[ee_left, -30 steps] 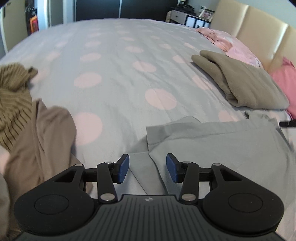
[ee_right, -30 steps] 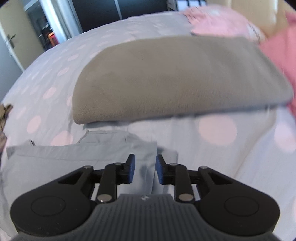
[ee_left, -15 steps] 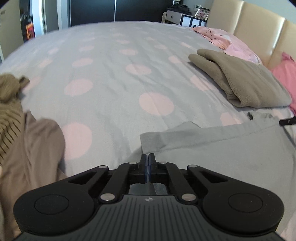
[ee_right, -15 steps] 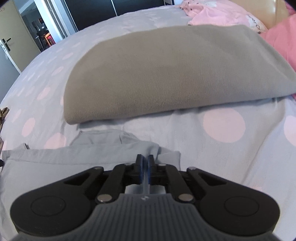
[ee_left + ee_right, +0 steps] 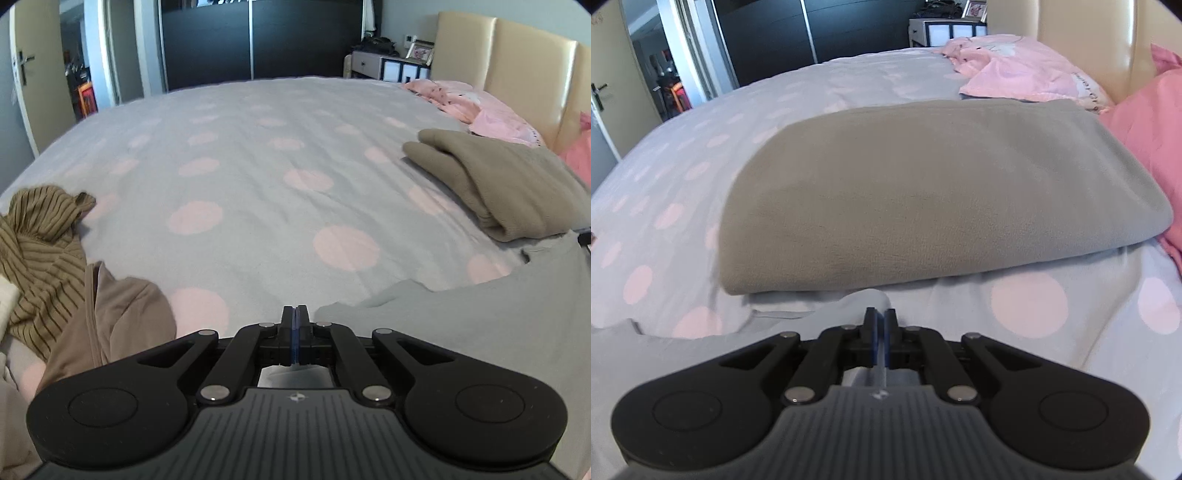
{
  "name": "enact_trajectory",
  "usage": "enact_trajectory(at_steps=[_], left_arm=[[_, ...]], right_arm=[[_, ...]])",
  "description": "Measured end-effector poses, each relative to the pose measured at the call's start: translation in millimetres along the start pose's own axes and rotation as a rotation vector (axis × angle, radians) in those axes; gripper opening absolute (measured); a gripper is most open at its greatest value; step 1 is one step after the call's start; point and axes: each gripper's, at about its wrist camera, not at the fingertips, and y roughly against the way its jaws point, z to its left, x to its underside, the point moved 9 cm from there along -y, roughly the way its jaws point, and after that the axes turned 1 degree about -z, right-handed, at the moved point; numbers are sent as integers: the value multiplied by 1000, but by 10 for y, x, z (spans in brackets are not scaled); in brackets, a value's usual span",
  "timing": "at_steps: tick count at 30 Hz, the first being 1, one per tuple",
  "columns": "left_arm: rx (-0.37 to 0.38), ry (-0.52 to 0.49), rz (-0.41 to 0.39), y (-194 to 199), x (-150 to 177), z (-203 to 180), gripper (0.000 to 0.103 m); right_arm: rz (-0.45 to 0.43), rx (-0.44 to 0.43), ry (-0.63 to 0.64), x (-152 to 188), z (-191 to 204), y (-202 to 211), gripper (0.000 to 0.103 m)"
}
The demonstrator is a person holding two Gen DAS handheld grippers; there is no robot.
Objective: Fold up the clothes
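A: Where is the grey shirt (image 5: 461, 332)?
B: At the bed's (image 5: 258, 184) near edge. The left gripper (image 5: 294, 314) and right gripper (image 5: 880, 317) are both closed on its edge.
A: Advice?
B: I think lift both evenly, keeping the cloth tight.

Grey garment (image 5: 461, 325) lies spread, mostly flat, on the bed; near edge is pinched at two spots, its left edge rucked up at one, fabric humped (image 5: 864, 299) at the other. Taupe garment (image 5: 942, 192) is folded into a flat rectangle just beyond it. Striped olive top (image 5: 40, 251) and tan piece (image 5: 122, 321) lie crumpled in a heap at far left.
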Motion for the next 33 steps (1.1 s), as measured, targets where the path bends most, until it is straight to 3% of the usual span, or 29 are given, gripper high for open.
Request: enact_trajectory(at_steps=[2, 6, 8, 9, 10, 15, 20, 25, 33], left_arm=[[14, 17, 49, -84, 65, 50, 0], [29, 47, 63, -85, 84, 93, 0], [48, 41, 60, -6, 83, 73, 3], [60, 39, 58, 44, 86, 56, 4], [71, 35, 58, 96, 92, 37, 7], [145, 4, 72, 428, 226, -143, 7], [197, -4, 82, 789, 475, -329, 7], [234, -22, 101, 1044, 804, -490, 23], [297, -69, 146, 1303, 1357, -667, 29]], right_arm=[[21, 11, 4, 40, -14, -84, 4], [78, 9, -10, 141, -60, -235, 5], [75, 15, 5, 133, -82, -211, 13], [68, 24, 17, 123, -99, -174, 24], [58, 28, 23, 116, -117, -125, 28], [50, -16, 9, 198, -215, 186, 28], [77, -76, 9, 492, -220, 530, 28], [119, -114, 29, 898, -185, 845, 29], [166, -180, 99, 1505, -102, 1192, 33]])
